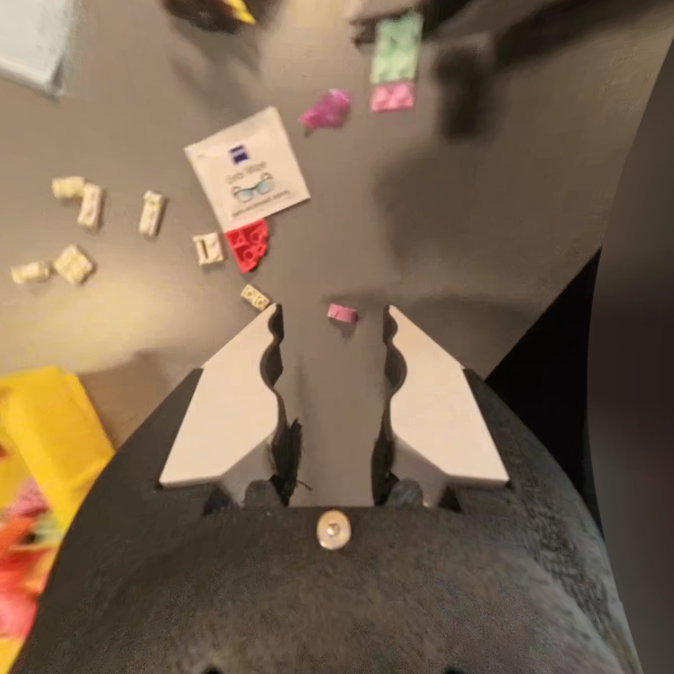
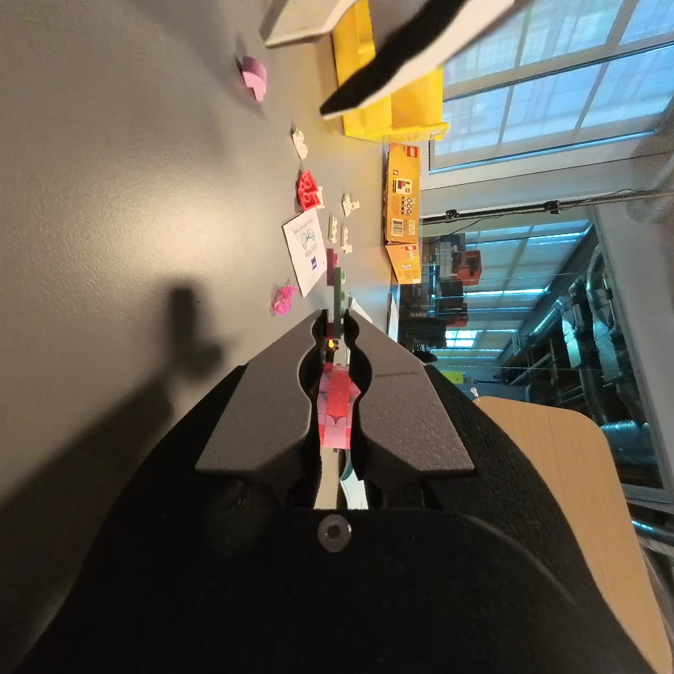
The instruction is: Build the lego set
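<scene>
My left gripper (image 1: 333,309) is open above the grey table (image 1: 364,226). A small pink brick (image 1: 342,313) lies on the table just ahead of its fingertips, with a gap to both pads. In the right wrist view the same brick (image 2: 255,78) lies below the left gripper's pale fingers (image 2: 383,69). My right gripper (image 2: 334,313) is shut on a green plate (image 2: 338,288) with dark pink bricks (image 2: 332,260) fixed to it. It holds the plate above the table. The plate (image 1: 395,47) also shows blurred at the top of the left wrist view.
On the table lie a white sachet (image 1: 248,166), a red brick (image 1: 248,244), several cream bricks (image 1: 149,219) and a clear magenta piece (image 1: 326,109). A yellow box (image 1: 43,419) stands at the left. Orange cartons (image 2: 403,197) stand by the yellow bin (image 2: 386,109). The table's edge (image 1: 539,310) runs at the right. My hands' fingertips stand some 12 cm from each other.
</scene>
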The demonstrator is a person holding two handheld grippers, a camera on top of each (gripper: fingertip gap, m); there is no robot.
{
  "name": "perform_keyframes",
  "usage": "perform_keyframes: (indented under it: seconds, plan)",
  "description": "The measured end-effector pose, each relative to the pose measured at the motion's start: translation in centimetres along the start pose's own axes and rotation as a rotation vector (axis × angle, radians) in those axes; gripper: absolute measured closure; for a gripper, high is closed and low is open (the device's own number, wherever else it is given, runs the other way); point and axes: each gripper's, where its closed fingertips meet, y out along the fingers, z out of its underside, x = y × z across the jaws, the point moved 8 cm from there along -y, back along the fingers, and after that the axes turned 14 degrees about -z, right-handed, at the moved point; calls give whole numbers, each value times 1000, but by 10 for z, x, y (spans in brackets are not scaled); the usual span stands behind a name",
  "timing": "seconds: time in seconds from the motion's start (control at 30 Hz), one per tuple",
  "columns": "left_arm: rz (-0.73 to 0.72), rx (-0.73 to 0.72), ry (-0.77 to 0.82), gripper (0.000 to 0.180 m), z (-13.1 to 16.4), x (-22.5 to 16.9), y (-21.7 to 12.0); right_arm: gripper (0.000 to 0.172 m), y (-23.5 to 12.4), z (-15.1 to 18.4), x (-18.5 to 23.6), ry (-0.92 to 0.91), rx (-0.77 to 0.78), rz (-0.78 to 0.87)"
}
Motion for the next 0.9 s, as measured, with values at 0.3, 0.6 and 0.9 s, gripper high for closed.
perform_keyframes:
  seconds: [0.3, 0.6, 0.9]
  plan:
    - [-115, -261, -565, 154, 30, -25, 8, 167, 1, -4, 2, -9, -7, -8]
    - [-117, -213, -589, 160, 32, -28, 16, 167, 1, -6, 2, -20, -12, -6]
    - [-147, -369, -515, 174, 19, -18, 1, 166, 1, -9, 1, -39, -18, 7]
